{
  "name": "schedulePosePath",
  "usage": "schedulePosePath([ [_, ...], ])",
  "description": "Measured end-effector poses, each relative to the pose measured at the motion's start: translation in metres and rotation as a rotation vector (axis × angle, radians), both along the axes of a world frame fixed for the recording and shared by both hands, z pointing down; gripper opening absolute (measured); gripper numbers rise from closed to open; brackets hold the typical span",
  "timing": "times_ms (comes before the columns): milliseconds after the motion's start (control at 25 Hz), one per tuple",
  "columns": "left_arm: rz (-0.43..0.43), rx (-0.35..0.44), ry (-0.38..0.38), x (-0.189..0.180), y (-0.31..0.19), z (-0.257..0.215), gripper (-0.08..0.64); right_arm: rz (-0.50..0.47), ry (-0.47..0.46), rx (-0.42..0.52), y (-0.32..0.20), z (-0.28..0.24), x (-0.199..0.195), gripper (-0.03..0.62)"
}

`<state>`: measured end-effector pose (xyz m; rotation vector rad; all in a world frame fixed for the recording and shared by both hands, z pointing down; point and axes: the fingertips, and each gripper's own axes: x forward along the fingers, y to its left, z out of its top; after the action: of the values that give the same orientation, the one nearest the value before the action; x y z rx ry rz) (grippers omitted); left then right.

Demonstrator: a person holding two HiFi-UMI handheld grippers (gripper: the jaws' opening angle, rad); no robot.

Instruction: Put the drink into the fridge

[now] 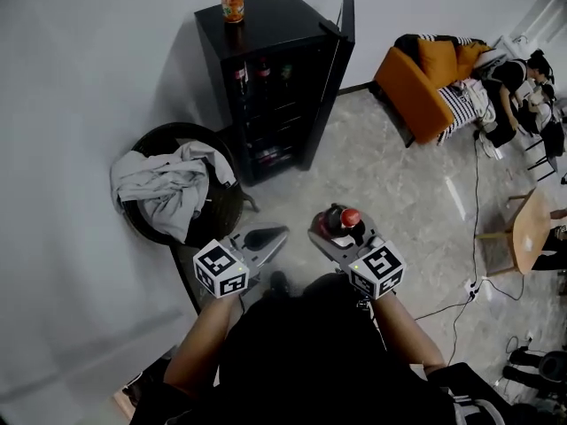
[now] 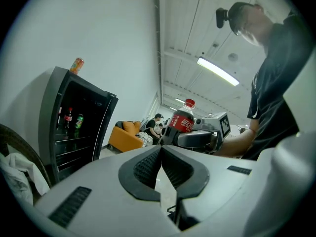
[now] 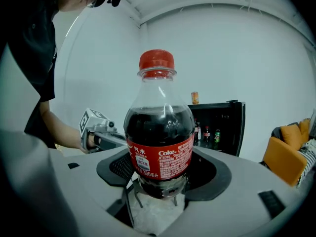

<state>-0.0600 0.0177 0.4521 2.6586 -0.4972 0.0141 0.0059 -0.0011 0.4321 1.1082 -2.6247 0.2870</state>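
So, the right gripper (image 1: 341, 224) is clamped on a cola bottle (image 3: 159, 132), grabbing it low on the body with the red cap pointing up. The bottle's out in the open room, well apart from the black fridge (image 1: 266, 34). The left gripper (image 2: 160, 151) has its jaws pinched together at the tips with nothing in them, and it's held just beside the right one. The fridge door (image 1: 344, 42) is swung open, there are a few bottles (image 1: 261, 71) on the top shelf, and a can (image 1: 232, 5) is sitting on top. On the floor to the fridge's left is a dark basket (image 1: 223, 209) with clothes (image 1: 168, 184) piled in it.
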Motion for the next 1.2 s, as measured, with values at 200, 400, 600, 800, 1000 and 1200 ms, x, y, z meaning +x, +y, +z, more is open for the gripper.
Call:
schedulePosePath([
  [200,0.012,0.002,-0.001,0.002,-0.017,-0.005,0.011,0.009,0.008,-0.013,-0.019,0.0,0.008,0.311],
  [400,-0.04,-0.012,-0.015,-0.011,-0.046,0.0,0.009,-0.002,0.023,-0.023,-0.05,0.008,0.018,0.311],
  [600,-0.084,-0.036,-0.034,-0.013,-0.079,0.008,0.011,-0.039,0.029,-0.027,-0.09,0.014,0.022,0.311],
  [800,-0.12,-0.055,-0.039,-0.005,-0.13,0.01,0.011,-0.093,0.007,-0.035,-0.144,0.016,0.018,0.311],
  [1000,-0.163,-0.05,-0.052,0.008,-0.187,0.006,0.011,-0.161,0.014,-0.032,-0.194,0.013,0.023,0.311],
  [1200,-0.211,-0.039,-0.086,0.017,-0.23,0.006,0.011,-0.21,0.003,-0.055,-0.238,0.023,0.029,0.311],
])
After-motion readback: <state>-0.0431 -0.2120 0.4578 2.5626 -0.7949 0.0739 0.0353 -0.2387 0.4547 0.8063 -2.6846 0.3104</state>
